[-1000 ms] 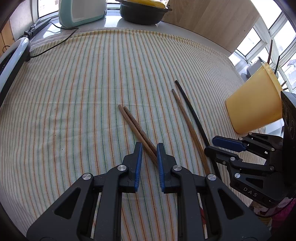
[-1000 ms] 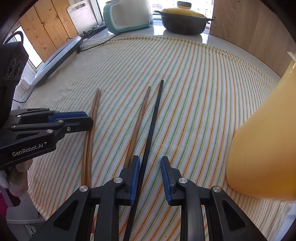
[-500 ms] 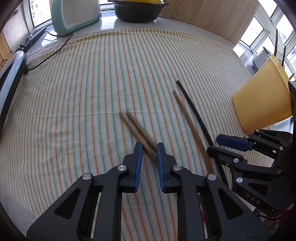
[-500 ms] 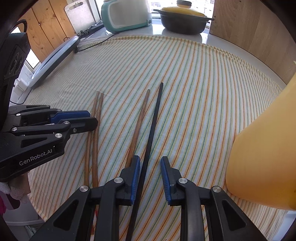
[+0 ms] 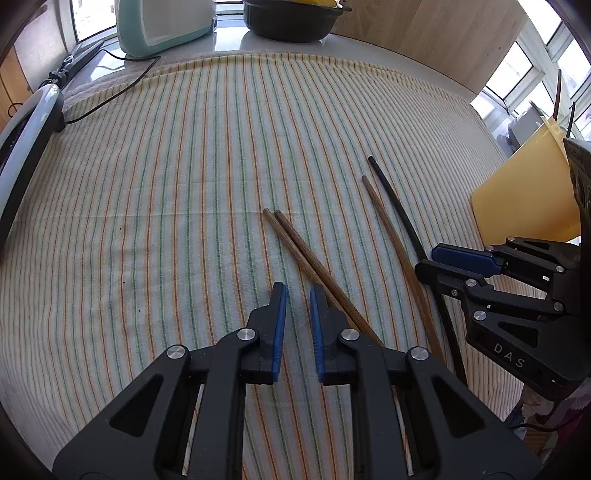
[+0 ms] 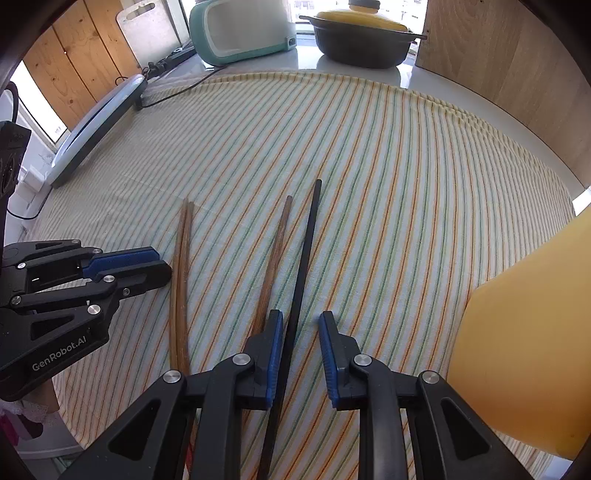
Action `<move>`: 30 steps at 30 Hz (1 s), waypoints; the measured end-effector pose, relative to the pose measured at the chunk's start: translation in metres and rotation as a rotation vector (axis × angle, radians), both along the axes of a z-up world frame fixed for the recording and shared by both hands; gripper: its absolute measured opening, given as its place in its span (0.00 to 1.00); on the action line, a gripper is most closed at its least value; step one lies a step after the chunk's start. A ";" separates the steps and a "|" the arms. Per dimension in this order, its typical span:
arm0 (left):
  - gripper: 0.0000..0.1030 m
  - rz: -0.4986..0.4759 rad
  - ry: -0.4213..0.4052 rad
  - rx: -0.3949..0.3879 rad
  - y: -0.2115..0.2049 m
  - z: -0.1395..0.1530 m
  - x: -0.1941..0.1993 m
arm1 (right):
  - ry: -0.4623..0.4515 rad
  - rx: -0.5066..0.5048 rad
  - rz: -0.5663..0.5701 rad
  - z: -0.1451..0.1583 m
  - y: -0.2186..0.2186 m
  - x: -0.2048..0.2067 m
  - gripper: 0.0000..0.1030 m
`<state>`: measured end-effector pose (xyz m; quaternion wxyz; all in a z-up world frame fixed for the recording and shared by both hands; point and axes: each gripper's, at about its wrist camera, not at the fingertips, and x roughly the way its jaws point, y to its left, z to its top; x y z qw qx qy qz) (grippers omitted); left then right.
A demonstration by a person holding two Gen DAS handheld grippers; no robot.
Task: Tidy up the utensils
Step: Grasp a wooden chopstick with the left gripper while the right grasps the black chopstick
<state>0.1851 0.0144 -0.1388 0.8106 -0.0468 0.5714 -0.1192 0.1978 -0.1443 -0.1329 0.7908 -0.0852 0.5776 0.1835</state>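
Observation:
Two brown chopsticks (image 5: 306, 254) lie side by side on the striped cloth; they also show in the right wrist view (image 6: 181, 266). A third brown chopstick (image 5: 399, 251) and a black chopstick (image 5: 397, 206) lie to their right, seen too in the right wrist view as brown (image 6: 275, 251) and black (image 6: 304, 251). My left gripper (image 5: 297, 295) is open and empty, just left of the pair. My right gripper (image 6: 301, 321) is open, low over the cloth, with the black chopstick between its jaws near the left one. A yellow cup (image 5: 524, 192) stands at the right.
A teal appliance (image 5: 162, 22) and a dark pot with a yellow lid (image 6: 362, 40) stand at the back. A round pale-blue device (image 6: 99, 125) and its cable lie at the left. A wooden panel (image 6: 517, 55) rises at back right. The cloth's front edge is near.
My left gripper has shifted left off the brown pair, which now lies just right of its fingers. My right gripper has stayed around the black chopstick, slightly wider open.

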 end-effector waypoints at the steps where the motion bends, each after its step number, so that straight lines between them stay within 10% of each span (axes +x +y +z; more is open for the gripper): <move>1: 0.11 0.003 0.006 -0.025 0.000 0.001 0.000 | 0.006 0.008 -0.007 0.000 -0.001 0.001 0.19; 13: 0.11 0.064 0.068 -0.118 0.005 0.000 -0.001 | 0.008 0.017 -0.008 -0.001 -0.003 0.002 0.17; 30: 0.11 0.143 0.136 -0.015 -0.027 -0.002 0.014 | -0.002 0.041 0.003 0.000 -0.007 0.001 0.17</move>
